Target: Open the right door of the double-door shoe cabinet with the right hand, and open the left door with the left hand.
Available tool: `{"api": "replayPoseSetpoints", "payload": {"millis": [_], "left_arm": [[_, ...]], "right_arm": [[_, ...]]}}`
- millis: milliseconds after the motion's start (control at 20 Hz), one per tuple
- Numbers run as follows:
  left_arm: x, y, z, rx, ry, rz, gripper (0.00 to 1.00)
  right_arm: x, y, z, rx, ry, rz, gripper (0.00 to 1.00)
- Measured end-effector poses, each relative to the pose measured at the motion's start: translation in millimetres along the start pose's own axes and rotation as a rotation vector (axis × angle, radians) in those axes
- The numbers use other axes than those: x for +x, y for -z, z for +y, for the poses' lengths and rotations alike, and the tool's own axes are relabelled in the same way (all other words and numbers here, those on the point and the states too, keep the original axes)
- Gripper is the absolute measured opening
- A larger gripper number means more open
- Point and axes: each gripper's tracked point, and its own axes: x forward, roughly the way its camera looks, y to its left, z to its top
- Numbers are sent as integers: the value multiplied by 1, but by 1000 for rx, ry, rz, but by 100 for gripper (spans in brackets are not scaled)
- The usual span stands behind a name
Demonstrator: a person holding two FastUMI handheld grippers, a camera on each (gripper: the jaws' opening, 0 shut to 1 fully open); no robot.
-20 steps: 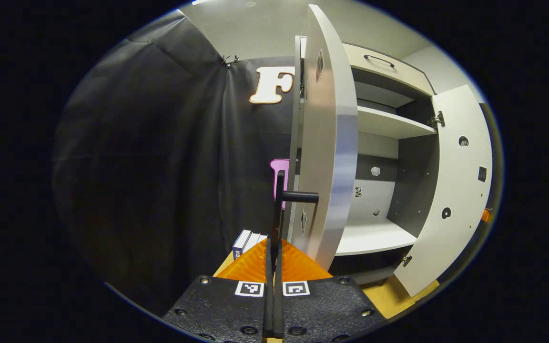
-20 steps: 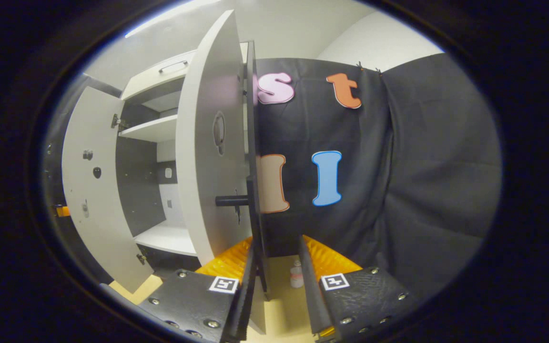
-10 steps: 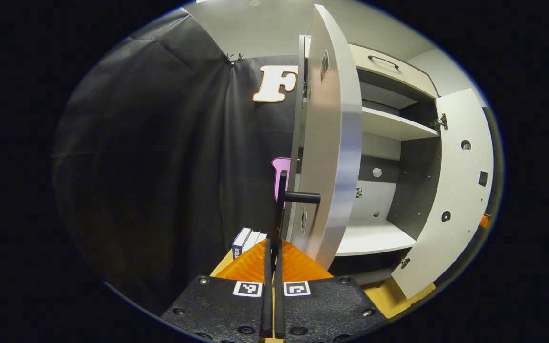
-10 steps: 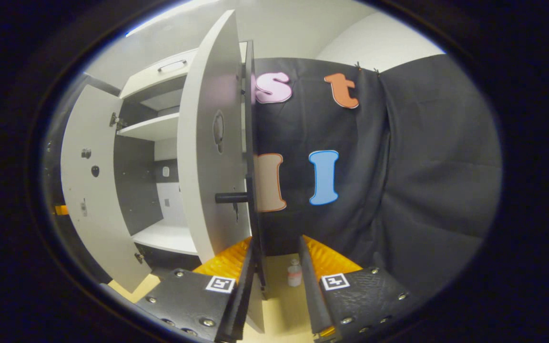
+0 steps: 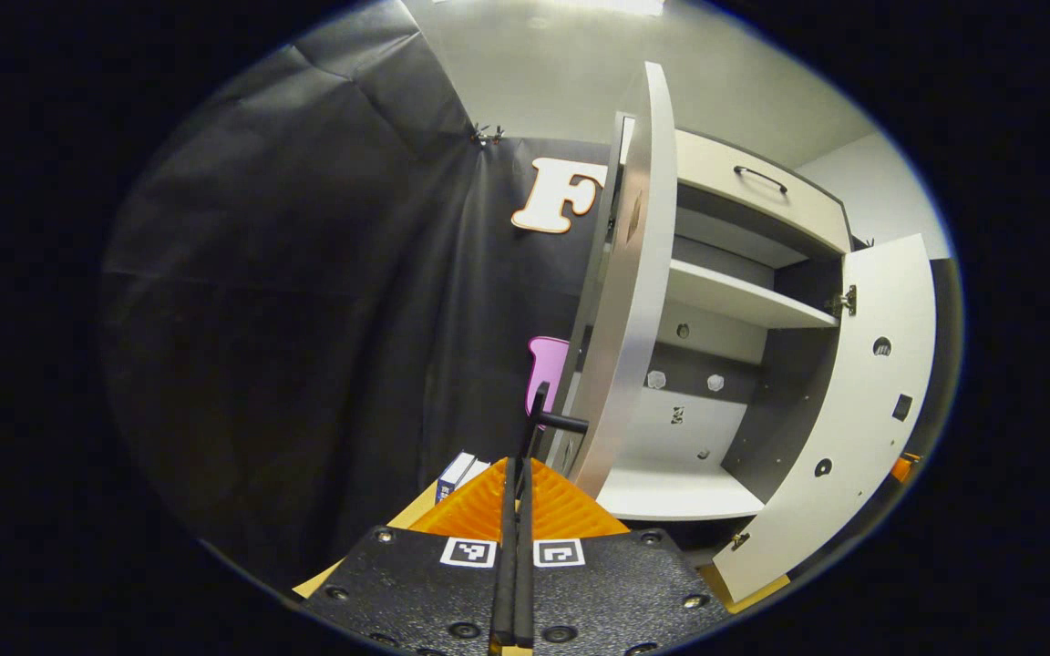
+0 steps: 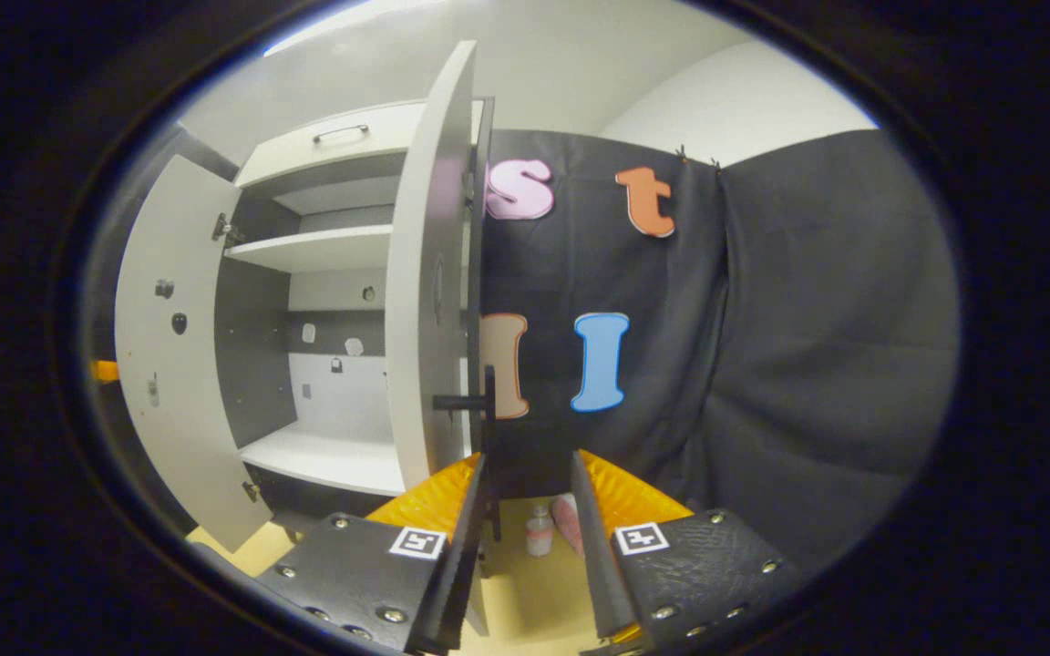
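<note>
- Both doors of the shoe cabinet [image 5: 744, 305] stand swung wide; I judge the task basically done, shelves exposed.
- Left door [image 5: 634, 273] is edge-on just right of my left hand-held gripper [image 5: 516, 556], hinged at the cabinet's left side; its black handle [image 5: 561, 422] sticks out toward the dark cloth wall.
- My left hand-held gripper: fingers [image 5: 509, 510] pressed together, nothing between them. The handle sits ahead of the tips, apart from them as far as I can tell.
- Right door [image 6: 429, 273] is edge-on in the right gripper view, its handle [image 6: 461, 401] just ahead of my left finger.
- My right hand-held gripper [image 6: 530, 538]: fingers [image 6: 593, 528] spread apart, holding nothing, off the handle.
- Doors sit this wide so the shelves [image 6: 324, 248] are reachable; both hand-held grippers point along the door edges, where they would be after pulling.
- Small bottle [image 6: 539, 531] stands on the light floor [image 6: 534, 592] between my right fingers, farther off.
- Boxes [image 5: 457, 474] by the cabinet's left bottom corner.
</note>
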Motion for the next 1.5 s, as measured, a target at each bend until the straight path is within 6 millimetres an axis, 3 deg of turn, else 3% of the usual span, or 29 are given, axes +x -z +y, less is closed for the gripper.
{"api": "replayPoseSetpoints", "payload": {"millis": [150,200,300,500,750,900,1100,1150,1250,1350,1450,1500], "left_arm": [[-11,-9,-5,44,-11,4,0],[-18,-13,-8,58,-9,1,1],[-25,-22,-18,75,8,-6,1],[-30,-28,-45,97,54,-6,1],[-23,-30,-90,153,153,1,1],[-17,-28,-124,142,216,3,1],[-7,-16,-163,144,273,19,1],[-7,-14,-176,139,299,24,10],[-3,-14,-192,129,321,19,15],[-1,-14,-202,143,325,10,36],[1,-16,-208,182,319,-7,63],[2,-17,-211,195,313,-15,76]], "right_arm": [[-7,-21,6,12,-7,-50,50],[-11,-27,8,16,-10,-64,56],[-17,-36,9,22,-12,-80,53],[-30,-47,21,42,-42,-104,53],[-40,-54,46,52,-97,-114,51],[-46,-62,71,65,-145,-127,51],[-48,-69,128,97,-257,-127,53],[-46,-69,140,97,-276,-118,53],[-38,-67,150,98,-282,-94,54],[-33,-71,161,105,-287,-94,56],[-32,-71,168,114,-297,-98,70],[-31,-70,171,115,-302,-95,86]]}}
